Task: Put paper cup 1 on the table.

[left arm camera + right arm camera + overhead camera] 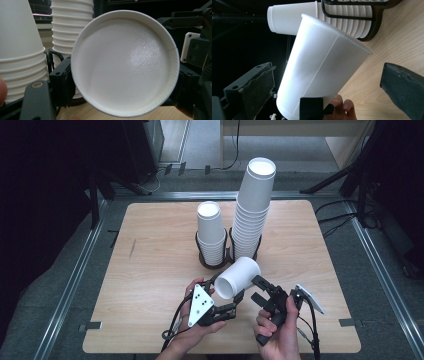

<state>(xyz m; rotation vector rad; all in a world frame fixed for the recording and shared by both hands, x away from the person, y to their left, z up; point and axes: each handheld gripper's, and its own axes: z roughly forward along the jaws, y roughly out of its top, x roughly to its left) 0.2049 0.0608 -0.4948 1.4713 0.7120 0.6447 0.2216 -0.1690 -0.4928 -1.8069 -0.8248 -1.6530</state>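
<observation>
One white paper cup (pixel 239 277) lies tilted above the wooden tabletop (pixel 150 270), clamped at its rim by the left hand-held gripper (pixel 227 301); the right hand-held gripper (pixel 261 289), jaws apart, seemingly not touching it; two stacks of white paper cups (pixel 250 215) behind.

Smooth matt white paper cup (pixel 239 278), pale wood-grain table (pixel 150 270)

A laboratory recording bay: a small wooden table (pixel 150 270) stands on grey carpet (pixel 45 290), framed by metal floor rails (pixel 75 275), with black stand legs (pixel 335 177) and loose cables (pixel 340 217) around it, dark surroundings beyond
</observation>
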